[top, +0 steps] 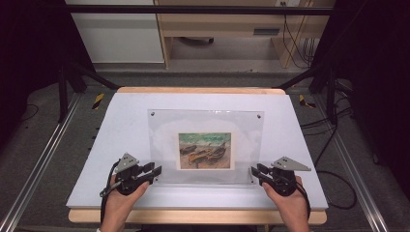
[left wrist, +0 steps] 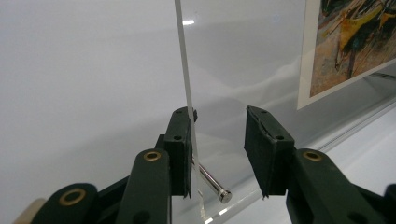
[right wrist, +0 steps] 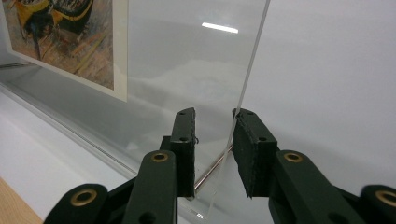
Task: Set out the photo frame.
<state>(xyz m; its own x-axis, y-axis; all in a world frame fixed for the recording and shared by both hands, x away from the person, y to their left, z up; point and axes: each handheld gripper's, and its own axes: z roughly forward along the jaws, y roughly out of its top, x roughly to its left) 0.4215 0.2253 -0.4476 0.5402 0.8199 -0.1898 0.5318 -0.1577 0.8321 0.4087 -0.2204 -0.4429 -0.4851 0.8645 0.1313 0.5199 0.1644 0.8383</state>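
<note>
At frame's [top: 205, 145] lower corners, both grippers straddle acrylic edge: left gripper [top: 153, 173] jaws apart, right gripper [top: 255, 172] jaws apart. Frame stands mid-mat [top: 121, 125] (print [top: 205, 151] inside). Close both evenly, clear of standoff pin [left wrist: 212, 184], then lift level.

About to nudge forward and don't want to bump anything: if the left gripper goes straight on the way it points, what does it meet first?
The left gripper, jaws open, already straddles the side edge of the clear acrylic picture frame. That edge lies against one jaw, so the pane slides deeper; depth beyond is unclear.
</note>
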